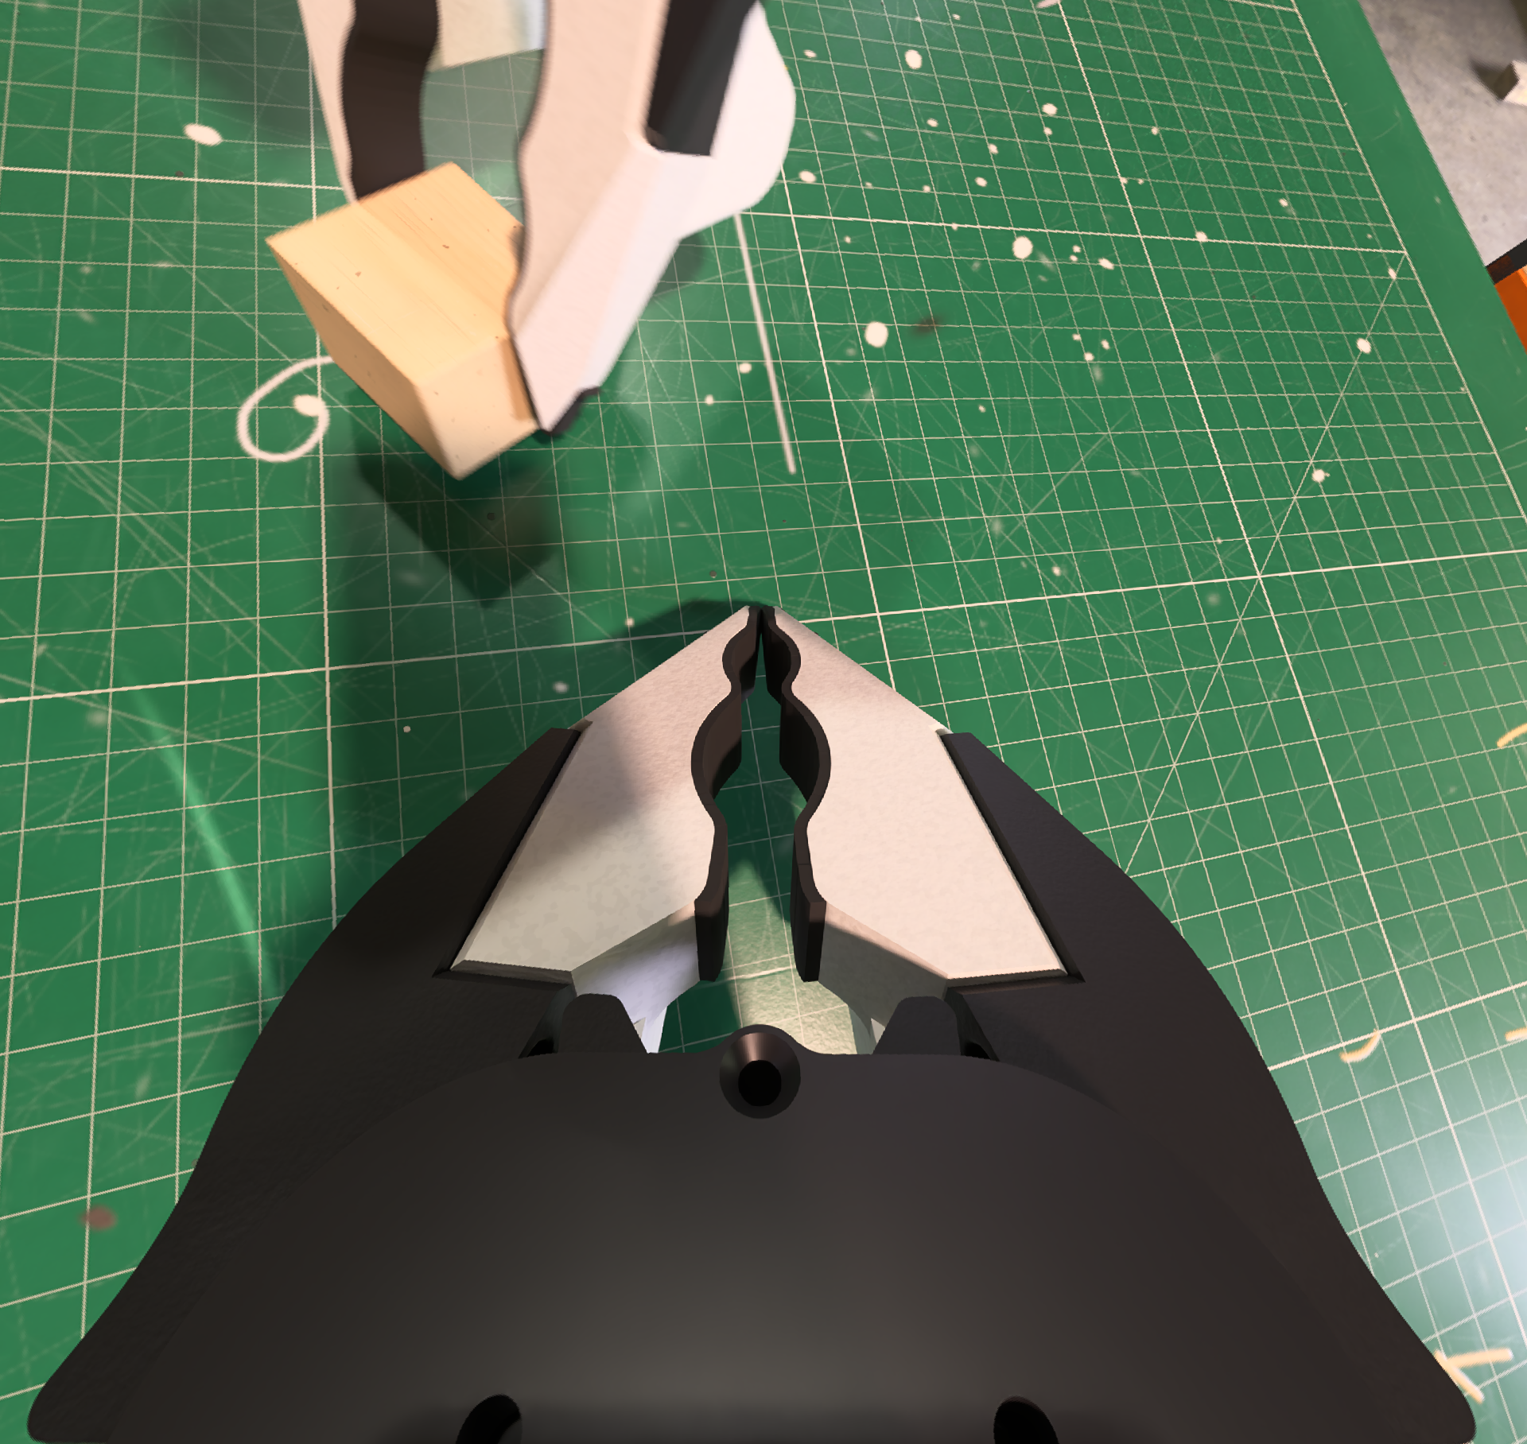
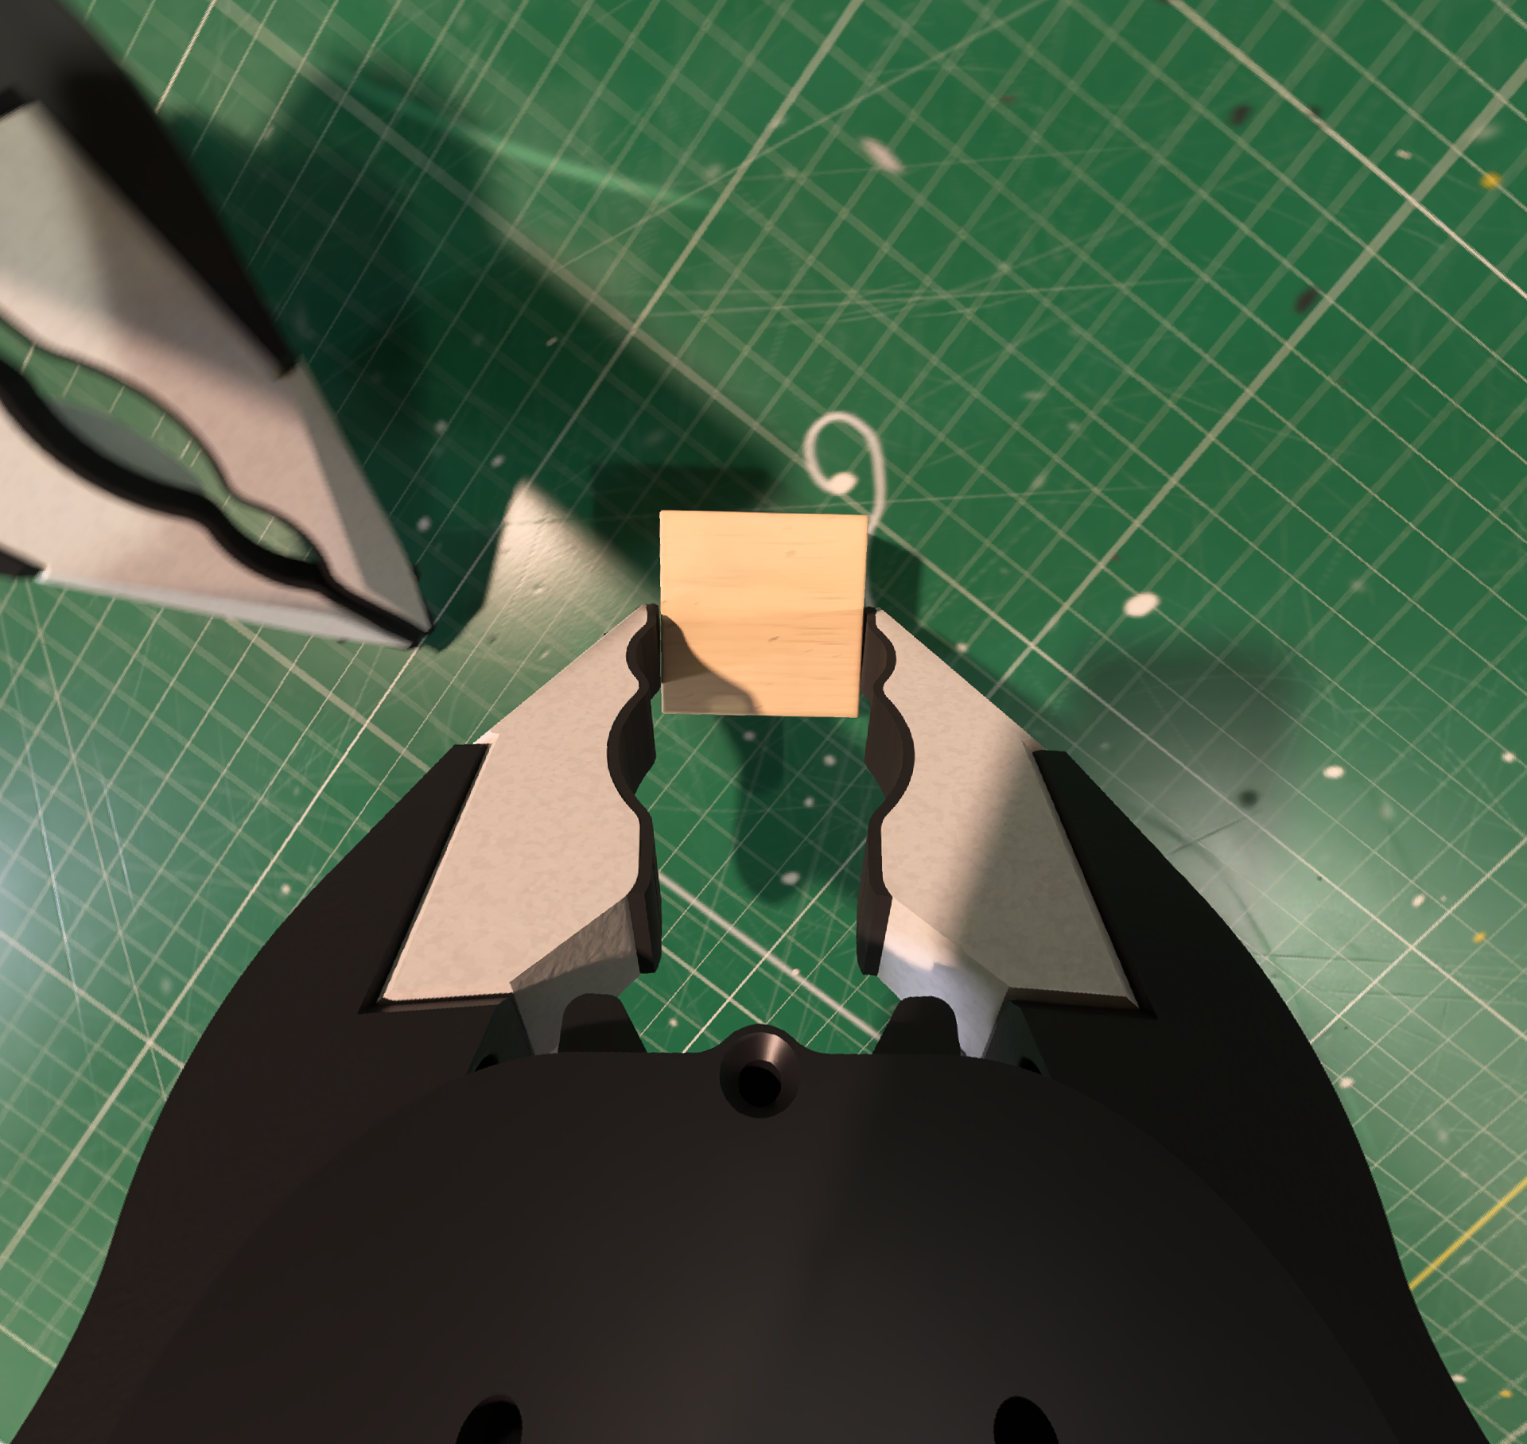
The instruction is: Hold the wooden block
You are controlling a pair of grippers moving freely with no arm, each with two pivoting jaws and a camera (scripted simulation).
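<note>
The wooden block (image 2: 764,611) is a pale cube clamped between the tips of my right gripper (image 2: 762,619), which is shut on its two opposite sides. In the left wrist view the block (image 1: 397,306) hangs in the right gripper (image 1: 463,301) a little above the green cutting mat (image 1: 1074,496), and its shadow falls on the mat below it. My left gripper (image 1: 760,615) is shut and empty, with its tips touching, just in front of and to the right of the block. It also shows at the left of the right wrist view (image 2: 413,628).
The mat carries white grid lines, paint specks and a white curl mark (image 1: 281,413). Its right edge runs diagonally at the upper right, with grey floor (image 1: 1421,41) beyond it. An orange object (image 1: 1508,281) sits at that edge.
</note>
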